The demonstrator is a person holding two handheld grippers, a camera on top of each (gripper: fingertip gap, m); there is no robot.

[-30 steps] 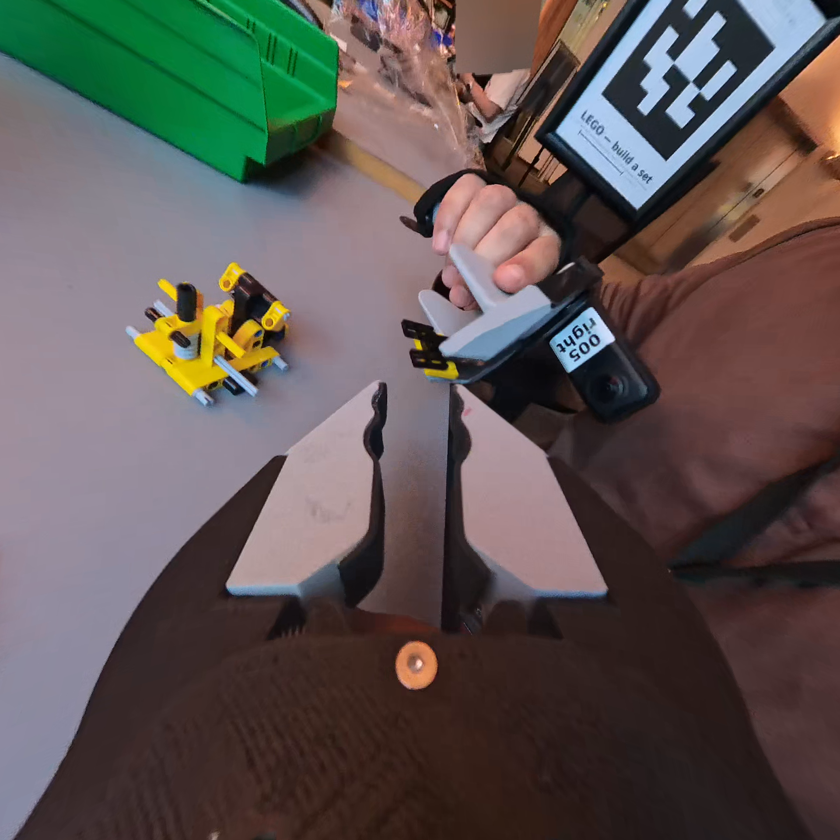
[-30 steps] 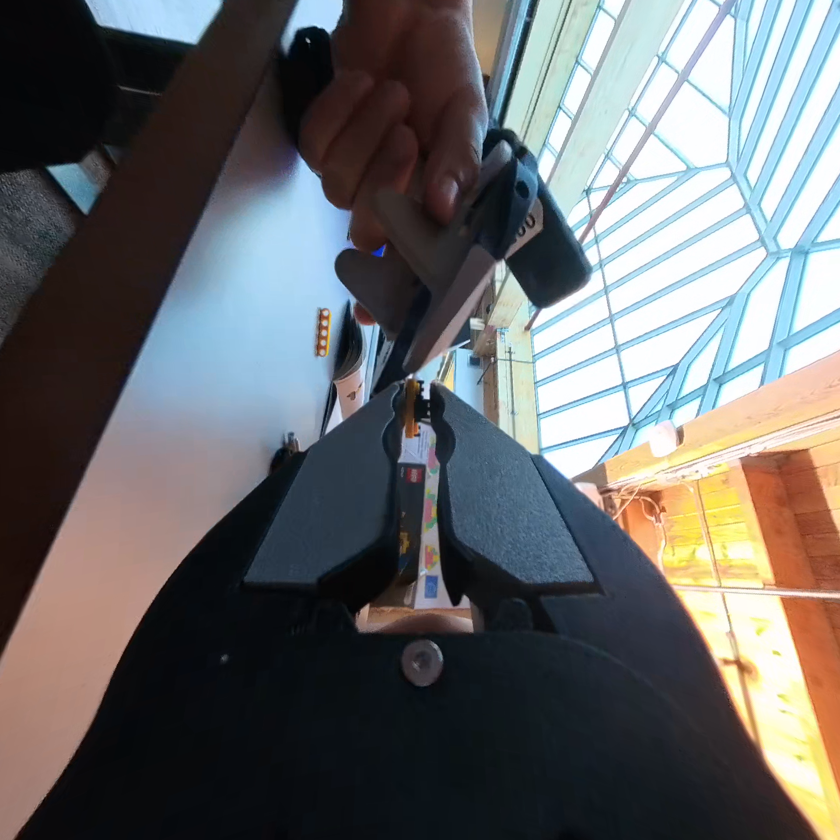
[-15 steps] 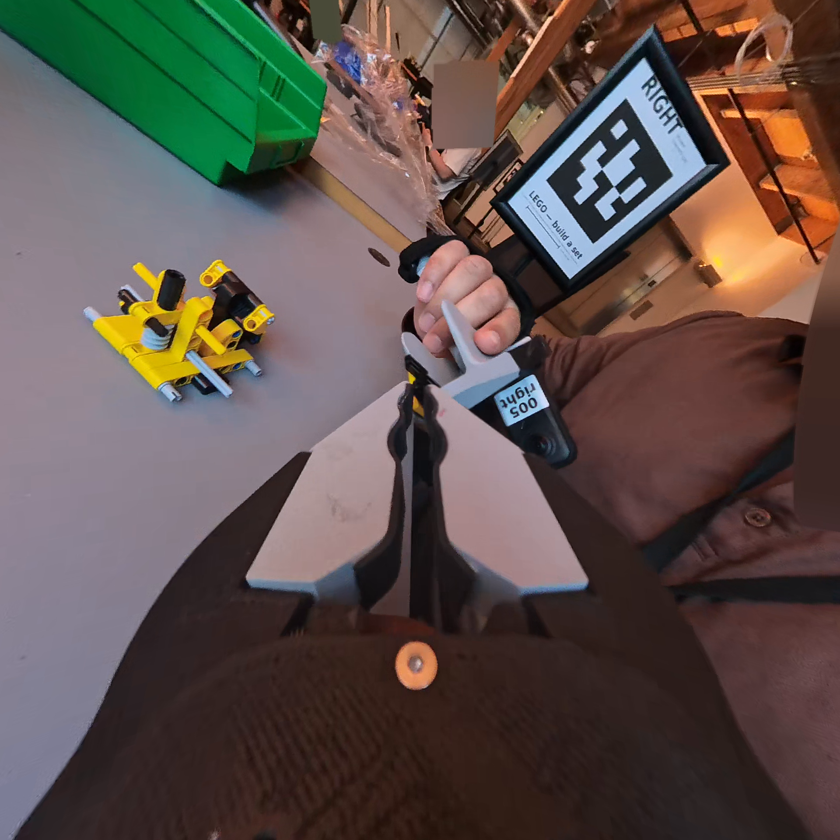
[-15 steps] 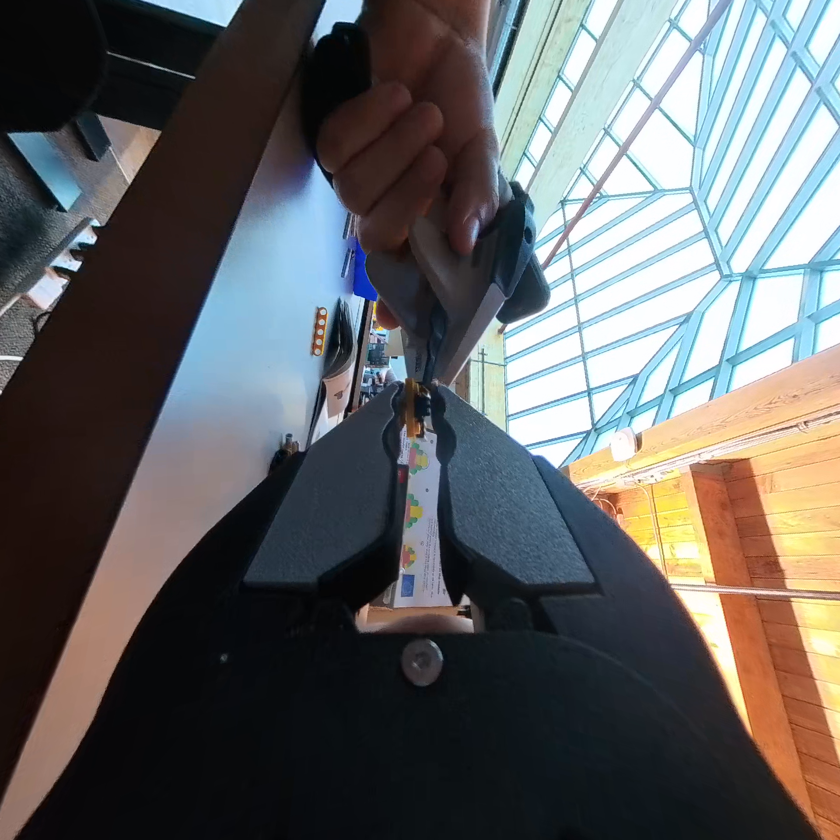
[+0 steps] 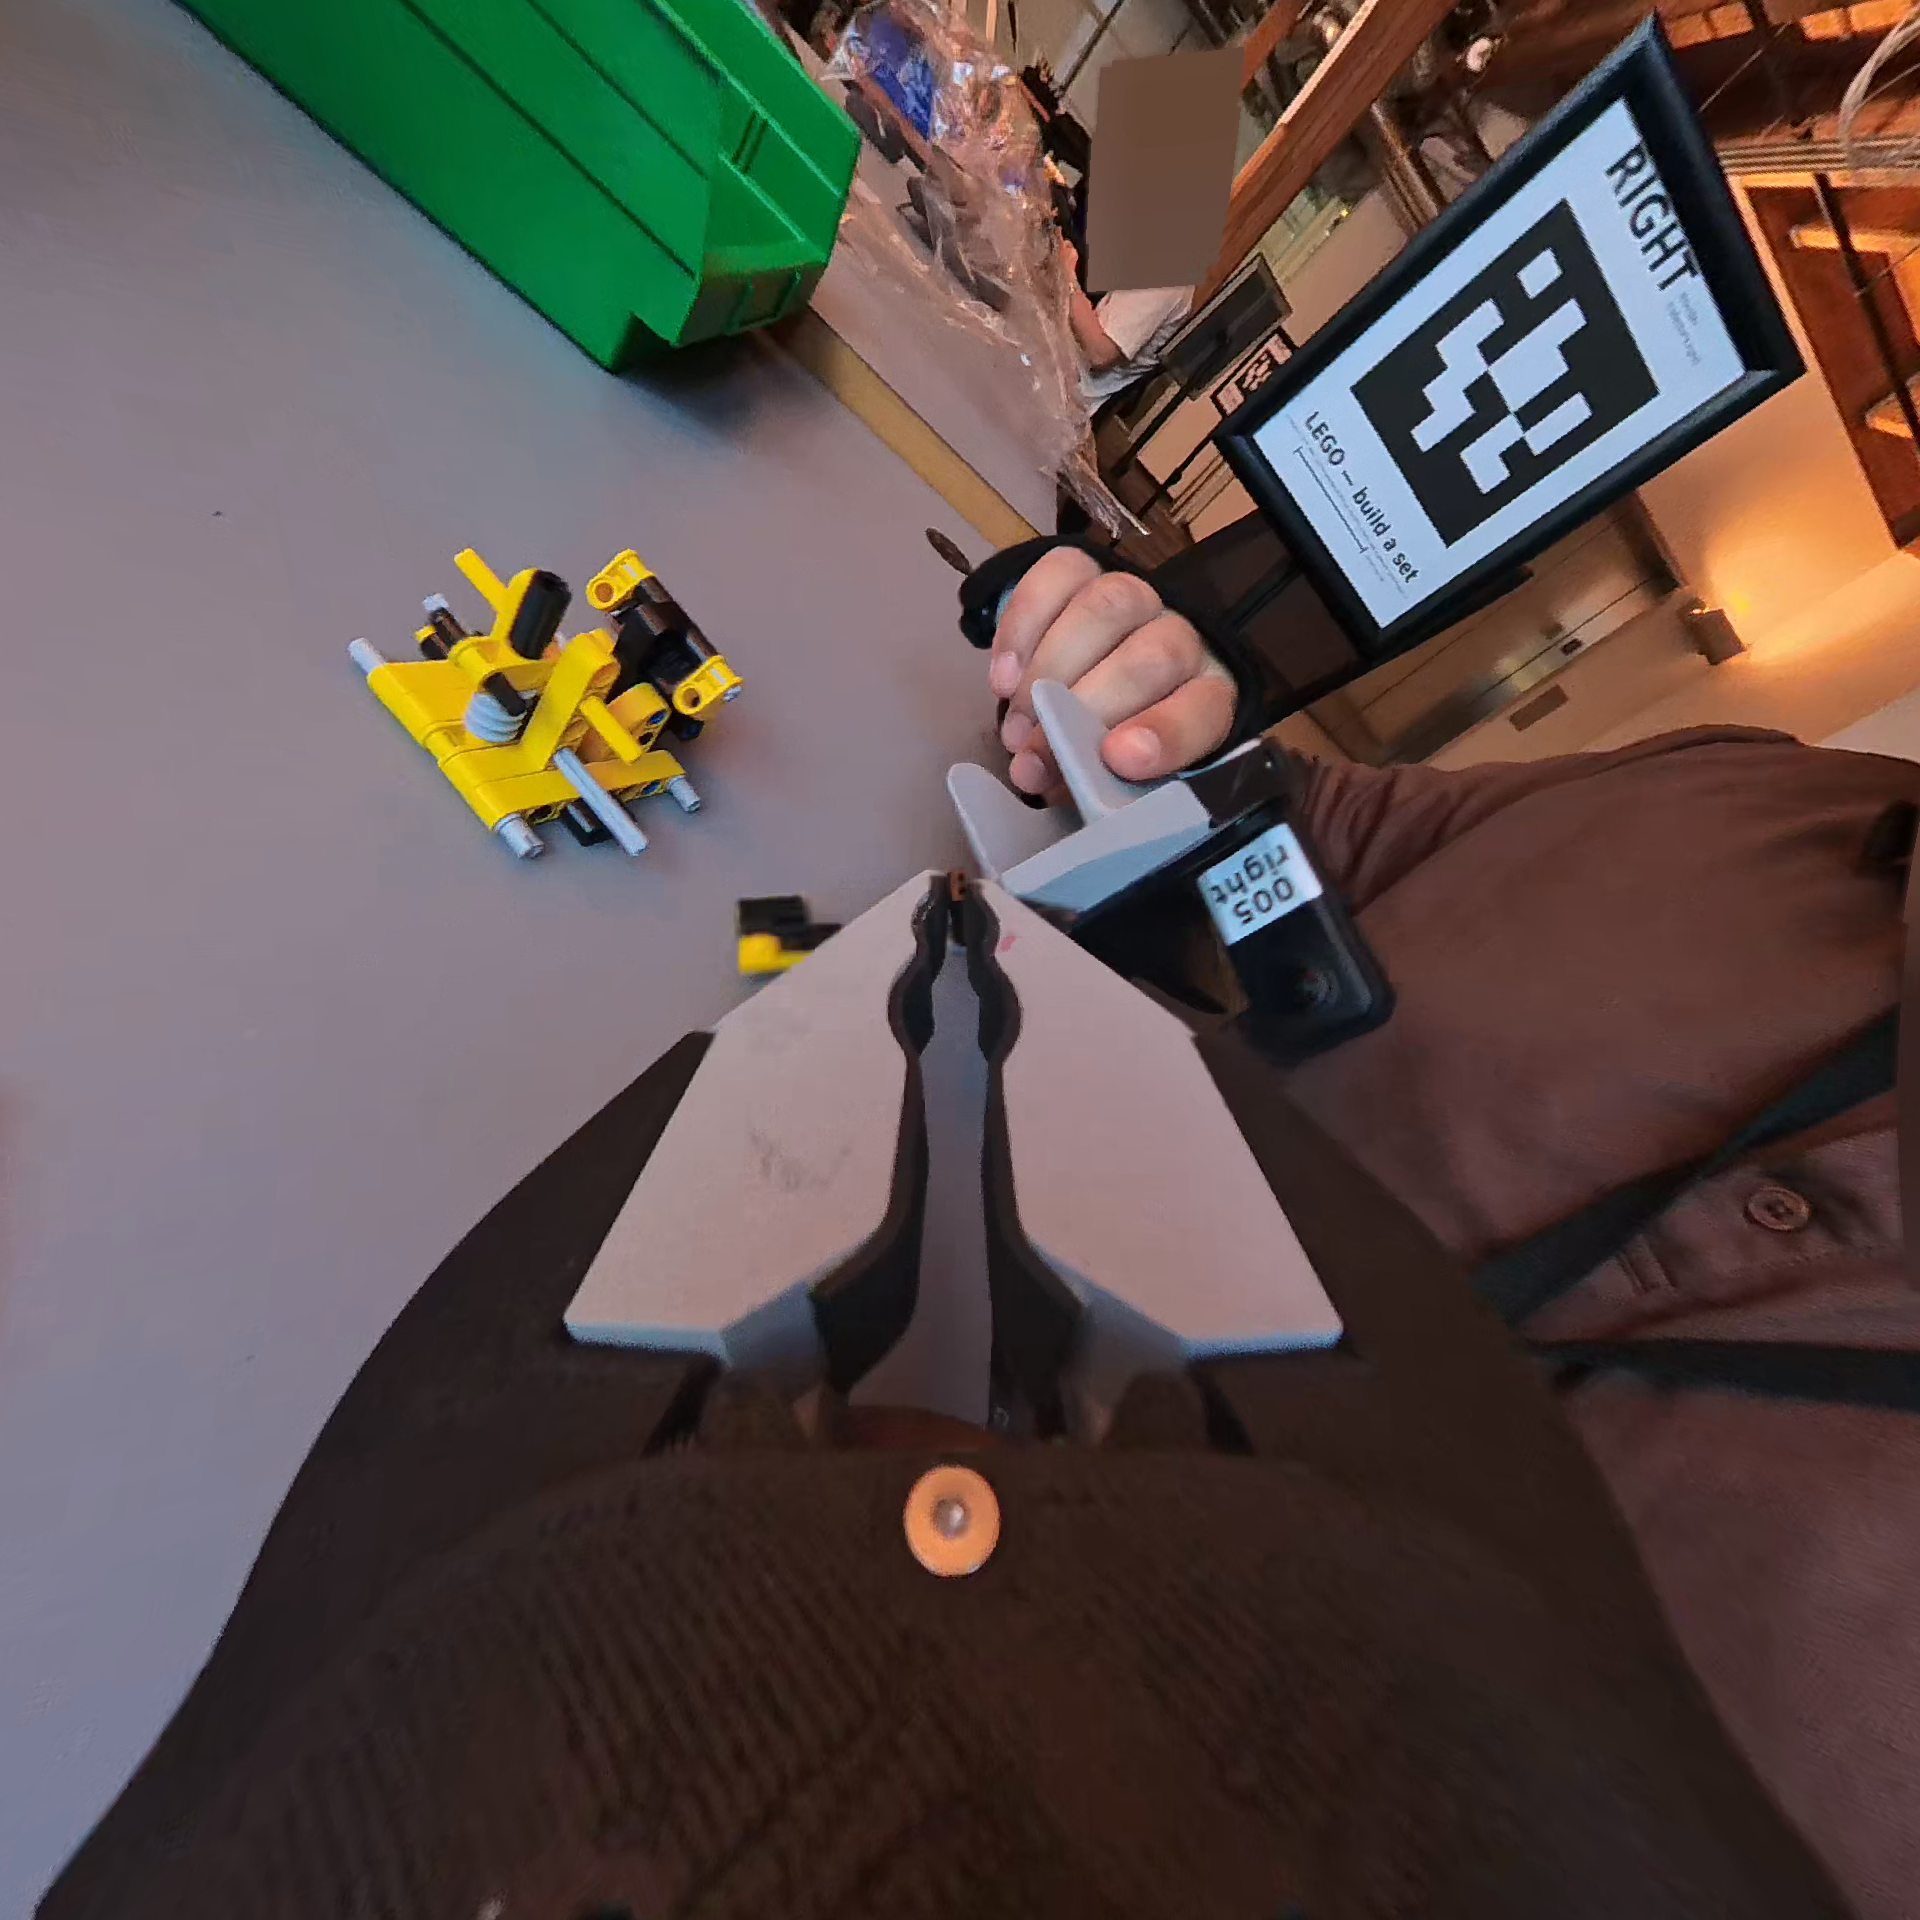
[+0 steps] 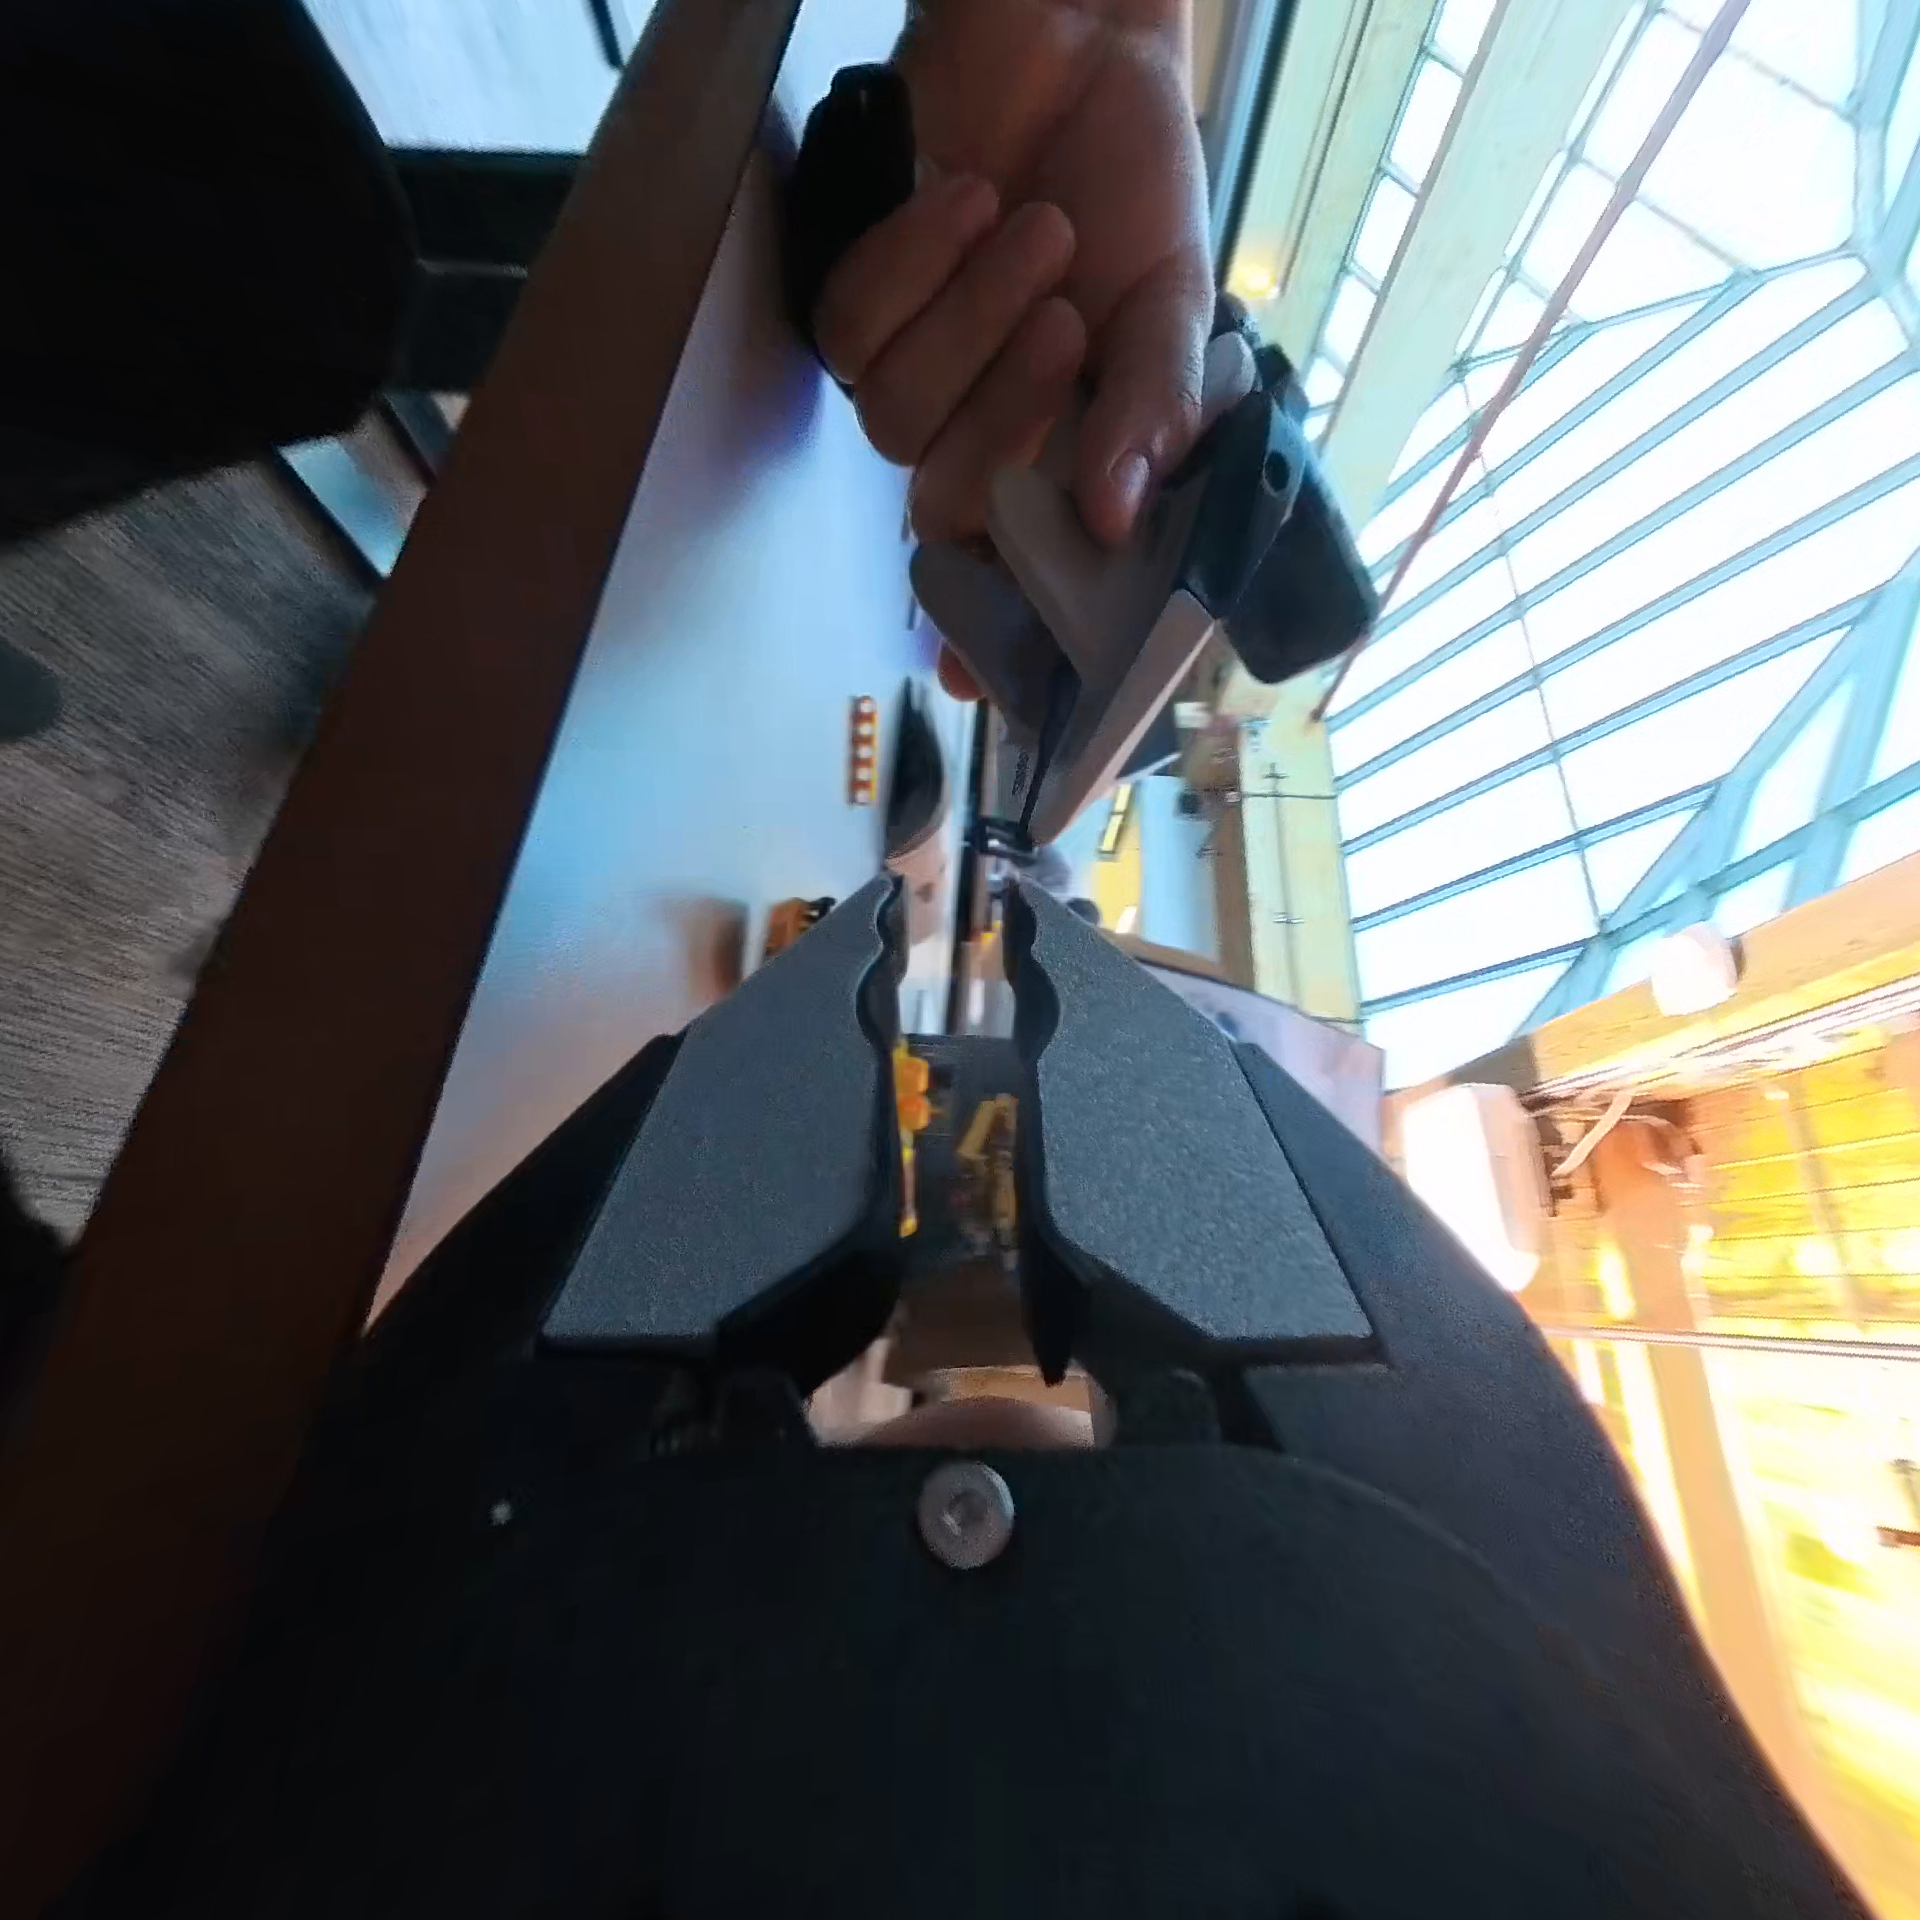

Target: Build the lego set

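A yellow and black lego model [image 5: 551,696] with grey axles sits on the grey table [image 5: 260,1039]. My left gripper [image 5: 954,902] is shut on a small black piece [image 5: 952,889] at its tips; it also shows in the right wrist view [image 6: 1023,821] with the piece [image 6: 997,833]. My right gripper [image 6: 951,896] is open and empty, close in front of the left one; it also shows in the left wrist view [image 5: 987,847]. A small yellow and black part [image 5: 774,935] lies on the table just left of my left fingertips, and shows in the right wrist view [image 6: 795,914].
A green bin [image 5: 582,156] stands at the far side of the table. A framed sign with a black-and-white marker [image 5: 1496,343] stands behind the right hand. Clear plastic wrap [image 5: 966,177] lies by the bin. The person's brown sleeve [image 5: 1558,987] fills the right side. Both grippers' tips are close together, under 4 cm apart.
My left gripper closed on the piece the right one held. The right gripper has opened, the yellow and black part now lies on the table, and the left keeps a small black piece.
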